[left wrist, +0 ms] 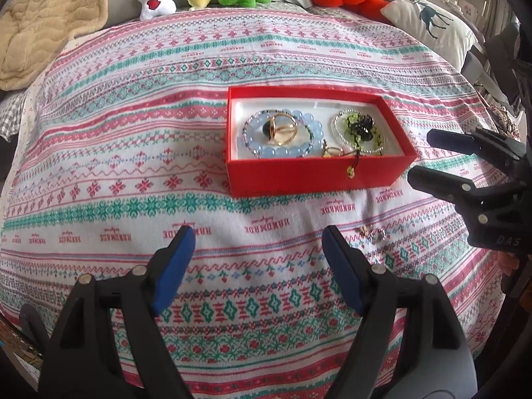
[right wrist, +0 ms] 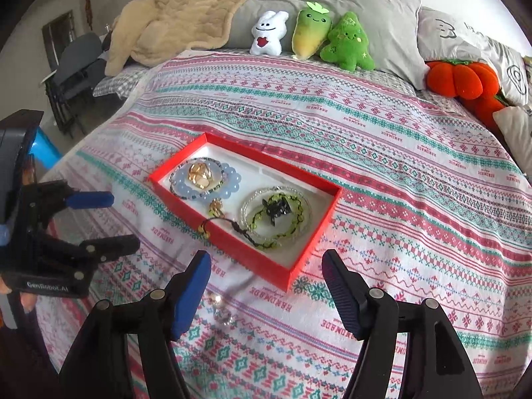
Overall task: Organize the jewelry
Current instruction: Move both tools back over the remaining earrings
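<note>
Both claws, the left gripper (left wrist: 257, 232) and right gripper (right wrist: 266, 259), are released and empty. Next job, I think: pinch the little rings (right wrist: 221, 309) at lower middle and drop them into the red box (right wrist: 262, 266).

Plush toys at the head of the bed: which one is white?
The white bunny plush with a red heart on its chest, leftmost in the right wrist view; beside it sit a yellow-green one and a green tree-shaped one.

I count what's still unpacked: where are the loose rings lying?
The loose rings lie on the bedspread just in front of the red box, by the right gripper's left finger.
</note>
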Demonstrator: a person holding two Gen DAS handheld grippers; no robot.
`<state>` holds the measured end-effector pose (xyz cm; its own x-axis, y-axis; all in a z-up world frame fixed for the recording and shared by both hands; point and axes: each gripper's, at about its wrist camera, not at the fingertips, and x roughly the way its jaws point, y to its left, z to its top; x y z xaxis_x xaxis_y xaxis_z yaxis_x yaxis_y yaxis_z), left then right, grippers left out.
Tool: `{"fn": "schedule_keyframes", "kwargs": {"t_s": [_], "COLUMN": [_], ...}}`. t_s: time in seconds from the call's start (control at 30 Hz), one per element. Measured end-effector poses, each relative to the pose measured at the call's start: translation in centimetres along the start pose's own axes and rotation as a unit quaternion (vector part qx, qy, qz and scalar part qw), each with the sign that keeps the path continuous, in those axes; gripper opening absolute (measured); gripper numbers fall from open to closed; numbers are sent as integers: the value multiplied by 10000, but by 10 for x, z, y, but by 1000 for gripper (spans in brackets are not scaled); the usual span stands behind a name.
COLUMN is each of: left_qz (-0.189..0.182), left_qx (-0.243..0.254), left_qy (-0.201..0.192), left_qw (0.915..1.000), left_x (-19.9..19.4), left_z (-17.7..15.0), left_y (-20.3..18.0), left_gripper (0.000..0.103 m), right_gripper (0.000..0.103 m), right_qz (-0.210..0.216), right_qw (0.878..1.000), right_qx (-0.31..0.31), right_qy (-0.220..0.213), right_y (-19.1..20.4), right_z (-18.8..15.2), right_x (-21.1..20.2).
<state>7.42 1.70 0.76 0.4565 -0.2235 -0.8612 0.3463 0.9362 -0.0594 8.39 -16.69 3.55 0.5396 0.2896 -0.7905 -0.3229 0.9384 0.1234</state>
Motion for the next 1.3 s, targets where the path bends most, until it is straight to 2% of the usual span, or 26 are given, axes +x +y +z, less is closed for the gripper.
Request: {"fn": "schedule_keyframes", "kwargs": {"t_s": [0.53,0.83,1.0,1.07,1.3], "left_qz": [-258,-498,-768,-833,-751], "left_qx": [326,707,949,999,980], "left_qy": [367,353,321,335,412], "left_qw": [9985,9956,9920,9909,9915], "left_x": [8,7,6,8,16], "left_z": [-28,-39,-40,-39,-35], "left_y": [-16,-39,-54,-58,-61], "left_gripper": [79,78,54,49,47], "right_gripper": [71,72,71,71,71], "right_qz": [-245,-383,-419,-401,-65], "right_qw": [9977,9941,9928,9929,9946], "right_qx": [-192,-203,-262,-252,-137], "right_qy": [610,991,1088,1091,1029], "right_y": [6,8,8,7,10], "right_z": [-37,-55,-65,-67,-69], "right_x": [8,17,19,18,20]}}
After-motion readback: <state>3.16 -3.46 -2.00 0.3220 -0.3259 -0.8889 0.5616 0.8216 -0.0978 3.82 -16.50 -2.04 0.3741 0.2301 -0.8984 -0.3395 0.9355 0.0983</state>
